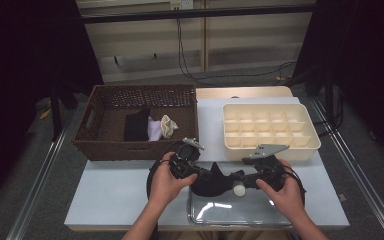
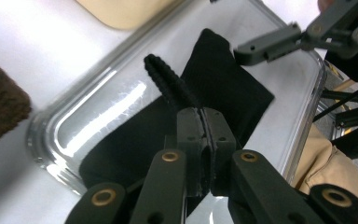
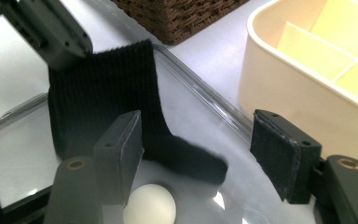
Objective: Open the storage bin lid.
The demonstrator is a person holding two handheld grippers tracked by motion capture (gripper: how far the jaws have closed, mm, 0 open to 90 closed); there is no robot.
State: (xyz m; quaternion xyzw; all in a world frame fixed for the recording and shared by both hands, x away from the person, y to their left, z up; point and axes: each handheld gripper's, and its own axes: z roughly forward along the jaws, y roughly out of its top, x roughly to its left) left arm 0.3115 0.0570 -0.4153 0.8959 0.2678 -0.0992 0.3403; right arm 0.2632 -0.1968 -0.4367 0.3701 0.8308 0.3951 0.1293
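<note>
The left gripper (image 2: 204, 140) is clamped on the cuff of the black sock (image 2: 214, 88), holding it above the clear tray (image 2: 56, 135) at the table's near edge so the right gripper (image 3: 200, 163), jaws apart, can grasp the toe.

Wicker basket (image 1: 139, 142) left, cream divided organizer (image 1: 269, 145) right.

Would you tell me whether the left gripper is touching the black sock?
Touching: in the left gripper view, the left gripper is shut on the black sock, fabric pinched between its pads.
</note>
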